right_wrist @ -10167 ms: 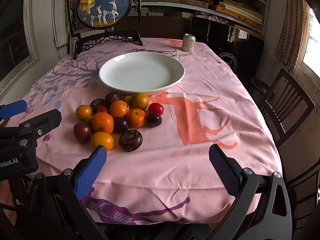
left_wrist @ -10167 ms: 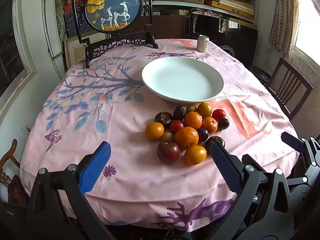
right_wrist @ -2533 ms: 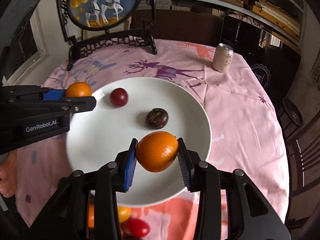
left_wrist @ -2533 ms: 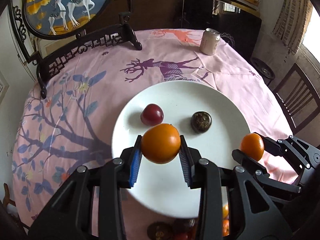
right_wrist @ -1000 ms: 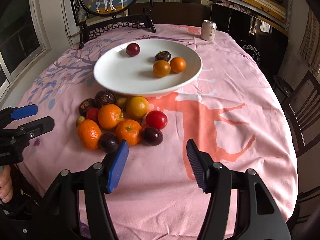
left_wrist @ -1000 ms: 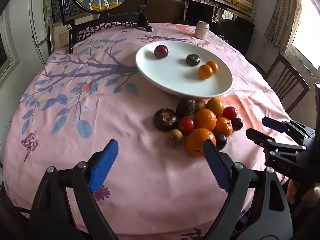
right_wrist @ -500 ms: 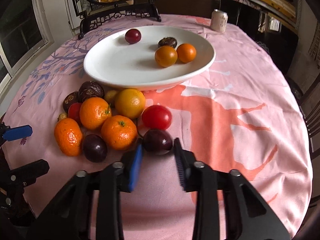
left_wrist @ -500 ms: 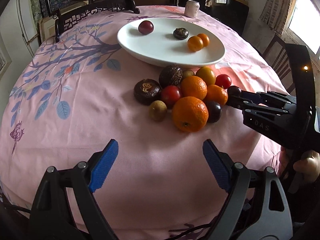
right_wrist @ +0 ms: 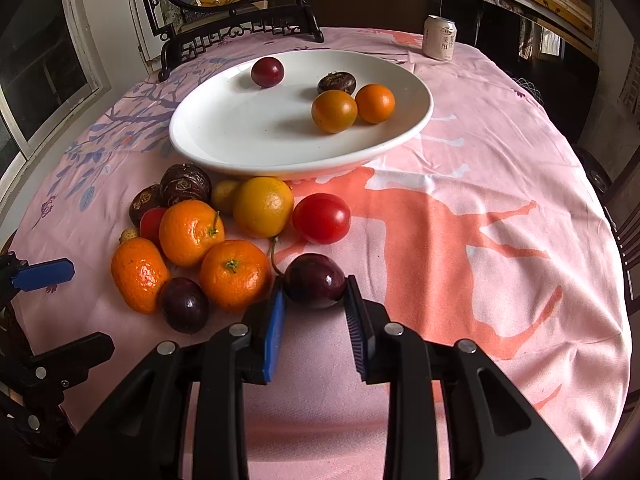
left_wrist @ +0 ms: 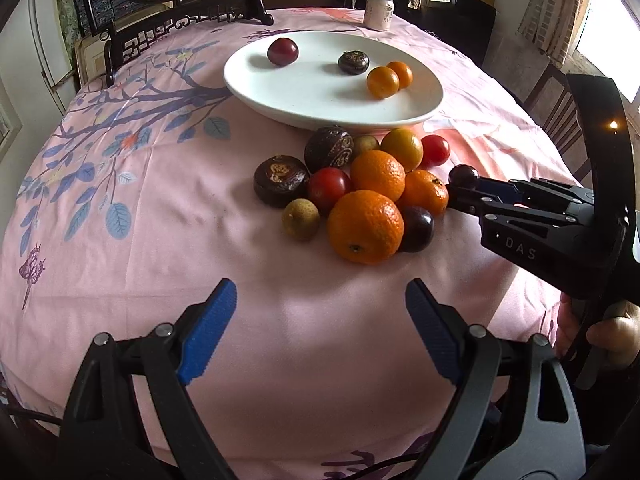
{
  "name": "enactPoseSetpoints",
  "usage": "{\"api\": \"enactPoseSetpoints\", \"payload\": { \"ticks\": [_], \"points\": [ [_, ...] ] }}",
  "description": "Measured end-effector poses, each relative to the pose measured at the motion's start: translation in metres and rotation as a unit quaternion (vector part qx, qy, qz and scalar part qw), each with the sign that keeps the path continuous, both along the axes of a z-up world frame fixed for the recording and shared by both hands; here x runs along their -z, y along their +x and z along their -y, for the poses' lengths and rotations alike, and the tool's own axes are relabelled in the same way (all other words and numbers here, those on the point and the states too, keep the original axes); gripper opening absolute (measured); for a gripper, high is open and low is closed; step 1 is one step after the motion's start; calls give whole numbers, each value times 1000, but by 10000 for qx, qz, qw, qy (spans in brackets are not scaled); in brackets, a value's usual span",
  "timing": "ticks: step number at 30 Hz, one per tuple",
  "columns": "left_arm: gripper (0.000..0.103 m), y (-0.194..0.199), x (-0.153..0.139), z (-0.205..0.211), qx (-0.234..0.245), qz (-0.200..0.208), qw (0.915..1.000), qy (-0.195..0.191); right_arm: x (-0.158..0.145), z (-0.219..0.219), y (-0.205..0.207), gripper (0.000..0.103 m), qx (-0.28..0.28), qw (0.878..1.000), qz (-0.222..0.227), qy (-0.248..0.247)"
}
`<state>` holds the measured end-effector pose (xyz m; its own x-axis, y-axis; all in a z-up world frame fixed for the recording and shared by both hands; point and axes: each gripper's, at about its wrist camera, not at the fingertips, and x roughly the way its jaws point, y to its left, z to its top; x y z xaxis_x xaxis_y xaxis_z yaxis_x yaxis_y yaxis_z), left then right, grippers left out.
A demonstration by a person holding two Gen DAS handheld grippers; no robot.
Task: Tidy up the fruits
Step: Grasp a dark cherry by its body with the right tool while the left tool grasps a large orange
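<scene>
Fruits sit in a heap on the pink tablecloth (right_wrist: pixel 460 240) just in front of the white plate (right_wrist: pixel 240 128), which already carries four pieces. My right gripper (right_wrist: pixel 314 312) reaches low over the cloth at the heap's near edge, its blue pads (right_wrist: pixel 274 320) closed in on a dark purple plum (right_wrist: pixel 316 280), touching it on both sides. My left gripper (left_wrist: pixel 320 332) hovers short of the heap, fingers spread wide and holding nothing, pointing at a large orange (left_wrist: pixel 365 226).
</scene>
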<state>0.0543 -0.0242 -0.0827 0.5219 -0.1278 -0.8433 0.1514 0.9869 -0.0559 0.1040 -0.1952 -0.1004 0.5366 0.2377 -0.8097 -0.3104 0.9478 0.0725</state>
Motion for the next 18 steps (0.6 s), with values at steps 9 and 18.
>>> {"api": "enactPoseSetpoints", "payload": {
  "ticks": [9,18],
  "points": [
    [67,6,7,9,54,-14,10000,19,-5,11,-6,30,106,9999,43,108],
    [48,27,17,22,178,-113,9994,-258,-9,25,-16,30,270,9993,65,265]
  ]
}}
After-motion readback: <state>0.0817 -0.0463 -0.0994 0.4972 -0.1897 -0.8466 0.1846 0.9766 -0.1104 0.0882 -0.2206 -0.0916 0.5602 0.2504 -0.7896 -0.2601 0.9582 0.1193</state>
